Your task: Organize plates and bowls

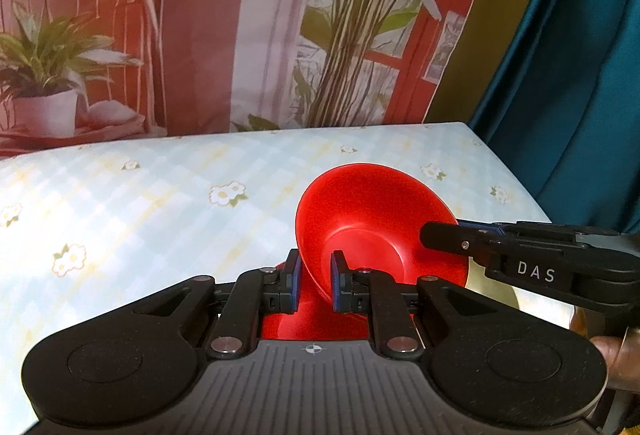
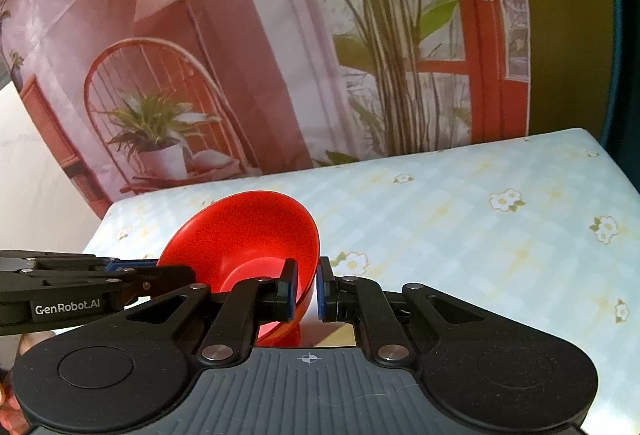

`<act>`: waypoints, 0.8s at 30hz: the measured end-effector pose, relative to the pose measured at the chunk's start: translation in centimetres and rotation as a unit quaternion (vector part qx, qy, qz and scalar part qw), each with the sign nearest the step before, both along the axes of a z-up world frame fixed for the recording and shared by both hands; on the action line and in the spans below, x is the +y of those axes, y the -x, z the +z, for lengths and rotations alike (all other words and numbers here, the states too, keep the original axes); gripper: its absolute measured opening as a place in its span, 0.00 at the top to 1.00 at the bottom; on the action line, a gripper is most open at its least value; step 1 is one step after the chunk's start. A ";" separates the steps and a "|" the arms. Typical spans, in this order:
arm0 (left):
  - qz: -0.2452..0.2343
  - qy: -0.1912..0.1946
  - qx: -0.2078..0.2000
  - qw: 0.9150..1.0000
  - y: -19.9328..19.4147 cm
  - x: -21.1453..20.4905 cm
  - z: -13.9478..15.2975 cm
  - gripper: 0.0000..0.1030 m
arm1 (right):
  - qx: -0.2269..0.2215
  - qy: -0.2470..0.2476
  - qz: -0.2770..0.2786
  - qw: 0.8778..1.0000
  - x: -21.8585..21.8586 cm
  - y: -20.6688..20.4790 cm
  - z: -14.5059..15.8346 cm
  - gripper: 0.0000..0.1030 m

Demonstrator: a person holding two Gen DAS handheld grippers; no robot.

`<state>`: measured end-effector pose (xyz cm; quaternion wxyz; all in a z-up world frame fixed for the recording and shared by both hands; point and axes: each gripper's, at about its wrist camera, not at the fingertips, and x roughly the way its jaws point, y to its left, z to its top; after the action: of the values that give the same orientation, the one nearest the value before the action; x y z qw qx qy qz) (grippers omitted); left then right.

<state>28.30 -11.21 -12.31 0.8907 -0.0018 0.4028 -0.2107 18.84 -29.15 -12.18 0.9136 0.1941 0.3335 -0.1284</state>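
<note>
Left wrist view looks along the left gripper (image 1: 314, 277), whose two black fingers with blue pads (image 1: 295, 273) pinch the near wall of a glossy red plastic bowl (image 1: 372, 219), one finger outside the wall and one inside. This bowl is tilted up on its side, its open mouth facing the camera, raised over a table covered in a pale blue checked cloth printed with small white flowers (image 1: 160, 203). From the right edge the right gripper (image 1: 440, 235) reaches in, its black finger lying across the bowl's right rim. A pale yellow rounded edge, perhaps a plate (image 1: 496, 287), shows beneath that gripper; I cannot tell for certain what it is. Right wrist view shows the same red bowl (image 2: 248, 235) from the other side, with the right gripper (image 2: 308, 291) clamped on the rim, one finger inside and one outside, while the left gripper (image 2: 160, 275) comes in from the left and meets the bowl's opposite rim. Behind the table (image 2: 480, 235) hangs a printed backdrop of a chair, potted plants and a red door (image 2: 280, 55).
</note>
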 end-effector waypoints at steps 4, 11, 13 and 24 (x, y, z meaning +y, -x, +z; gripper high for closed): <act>0.006 0.002 0.008 1.000 0.3 0.6 -0.7 0.85 | 0.006 -0.002 0.006 1.000 0.7 -0.3 -0.6 0.91; 0.015 0.000 0.019 1.000 0.7 1.6 -2.0 0.85 | 0.024 0.001 0.019 1.000 2.0 -0.8 -1.8 0.91; 0.014 -0.005 0.020 1.000 0.7 1.6 -2.4 0.85 | 0.030 0.003 0.021 0.999 2.3 -0.9 -2.3 0.91; 0.012 -0.025 0.023 0.999 0.6 1.9 -3.8 0.85 | 0.061 0.014 0.038 0.997 3.5 -1.8 -3.9 0.91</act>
<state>27.67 -9.34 -16.09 0.8836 0.0106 0.4281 -0.1894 20.59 -25.67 -16.13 0.8981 0.1608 0.3943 -0.1102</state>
